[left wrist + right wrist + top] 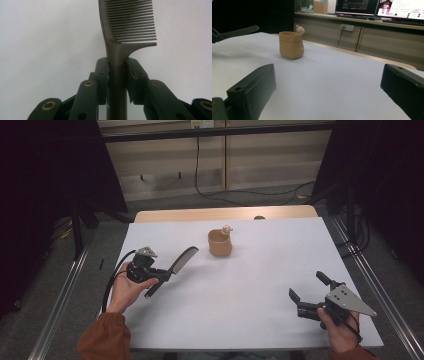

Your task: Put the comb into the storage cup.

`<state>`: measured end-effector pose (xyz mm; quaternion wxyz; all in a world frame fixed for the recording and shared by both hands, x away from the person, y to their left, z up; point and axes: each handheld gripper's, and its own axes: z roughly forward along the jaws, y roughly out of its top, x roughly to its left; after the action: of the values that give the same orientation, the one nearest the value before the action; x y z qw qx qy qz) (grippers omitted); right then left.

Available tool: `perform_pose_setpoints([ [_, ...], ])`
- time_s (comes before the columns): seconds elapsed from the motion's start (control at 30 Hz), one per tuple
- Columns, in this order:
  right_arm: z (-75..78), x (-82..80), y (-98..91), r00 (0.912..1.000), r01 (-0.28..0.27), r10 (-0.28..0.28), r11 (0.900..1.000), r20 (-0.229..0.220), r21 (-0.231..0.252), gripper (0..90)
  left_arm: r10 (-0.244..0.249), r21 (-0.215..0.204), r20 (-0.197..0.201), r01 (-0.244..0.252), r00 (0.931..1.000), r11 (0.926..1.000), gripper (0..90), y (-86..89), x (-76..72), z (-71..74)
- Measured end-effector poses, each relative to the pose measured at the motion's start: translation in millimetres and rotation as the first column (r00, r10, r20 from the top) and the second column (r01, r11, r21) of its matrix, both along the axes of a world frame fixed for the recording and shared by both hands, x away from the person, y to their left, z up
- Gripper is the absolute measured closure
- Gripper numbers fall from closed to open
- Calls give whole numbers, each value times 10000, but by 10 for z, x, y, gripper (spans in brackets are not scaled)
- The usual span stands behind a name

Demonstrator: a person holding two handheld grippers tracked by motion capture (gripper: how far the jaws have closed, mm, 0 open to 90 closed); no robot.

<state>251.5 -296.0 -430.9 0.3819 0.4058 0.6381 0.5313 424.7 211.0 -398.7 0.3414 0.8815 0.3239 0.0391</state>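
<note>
A dark grey comb (178,261) is held above the left part of the white table, its toothed end pointing up and right toward the cup. My left gripper (161,274) is shut on the comb's handle (117,75), the two jaws pressing it from both sides; the teeth (132,20) stand beyond the jaws. A tan cup (219,243) with a small figure on its rim stands upright at the table's middle back, also seen as the cup (291,45) ahead of my right gripper (327,92). My right gripper (309,287) rests low at the front right, jaws wide apart and empty.
The white table sheet (250,290) spreads between the grippers. A wooden table edge (225,213) runs behind the sheet. Metal rails (370,285) flank the table. A counter with monitors (387,10) stands far behind the cup, and cables (235,194) lie on the floor.
</note>
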Motion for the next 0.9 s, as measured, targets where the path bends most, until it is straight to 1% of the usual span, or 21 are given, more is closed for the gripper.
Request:
perform_pose_setpoints([
  [0.07, 0, -1, 0, 10000, -1, 1, 10000, -7, -1, 0, -50, -82, 179, 52, 9998, 10000, 728, 7, -9, 12],
  [0.1, 0, 1, 0, 10000, -23, 23, 10000, 11, -5, 0, 29, -74, 404, -26, 9992, 10000, 728, 13, -12, 15],
  [0.13, 0, 1, -1, 10000, -22, 22, 10000, 20, -4, 0, 89, -251, 506, -77, 9987, 9997, 728, 18, -13, 14],
  [0.2, 0, -1, 1, 10000, -8, 8, 10000, -11, -2, 0, 39, -413, 700, -10, 9975, 9991, 728, 31, -12, 17],
  [0.23, 0, 0, 0, 10000, -15, 15, 10000, 8, -10, 0, 170, -412, 775, -138, 9968, 9991, 728, 36, -15, 23],
  [0.27, 0, 0, 0, 10000, -14, 14, 10000, 9, -7, 0, 289, -414, 742, -259, 9968, 9988, 728, 41, -16, 29],
  [0.3, -1, 1, 0, 10000, -17, 17, 10000, 2, 4, 0, 334, -387, 806, -303, 9962, 9988, 728, 51, -16, 32],
  [0.37, 1, 0, 0, 10000, -36, 36, 10000, 21, 3, 0, 530, -579, 881, -480, 9947, 9972, 728, 72, -18, 31],
  [0.4, 1, 0, -1, 10000, -54, 54, 10000, 30, 4, 0, 552, -605, 939, -497, 9940, 9969, 728, 81, -18, 37],
  [0.47, 0, 0, -1, 10000, -41, 41, 10000, 13, -4, 0, 708, -780, 1140, -621, 9910, 9950, 728, 88, -26, 49],
  [0.53, 0, 1, -2, 10000, -39, 39, 10000, 19, -7, 0, 686, -819, 1311, -582, 9890, 9949, 728, 84, -35, 62],
  [0.6, 0, 0, -1, 10000, -41, 41, 10000, 18, 1, 0, 761, -799, 1559, -643, 9848, 9947, 728, 76, -37, 63],
  [0.73, 3, -3, -2, 10000, -48, 47, 10000, 41, 15, 0, 847, -1052, 1713, -672, 9816, 9922, 728, 86, -38, 68],
  [0.77, 3, -3, -3, 10000, -52, 52, 10000, 61, 8, 0, 890, -1107, 1807, -697, 9795, 9914, 728, 92, -41, 74],
  [0.8, 2, -3, -3, 10000, -44, 44, 10000, 39, 20, 0, 1006, -1303, 1811, -775, 9783, 9884, 728, 99, -44, 77],
  [0.83, 2, -2, -2, 10000, -32, 32, 10000, 34, 18, 0, 1028, -1467, 1785, -768, 9786, 9862, 728, 113, -41, 80],
  [0.87, 2, -2, -3, 10000, -55, 55, 10000, 33, 21, 0, 1072, -1576, 1788, -791, 9780, 9843, 728, 118, -45, 80],
  [0.9, 2, -2, -3, 10000, -40, 40, 10000, 35, 9, 0, 1142, -1495, 1959, -854, 9740, 9851, 728, 129, -49, 85],
])
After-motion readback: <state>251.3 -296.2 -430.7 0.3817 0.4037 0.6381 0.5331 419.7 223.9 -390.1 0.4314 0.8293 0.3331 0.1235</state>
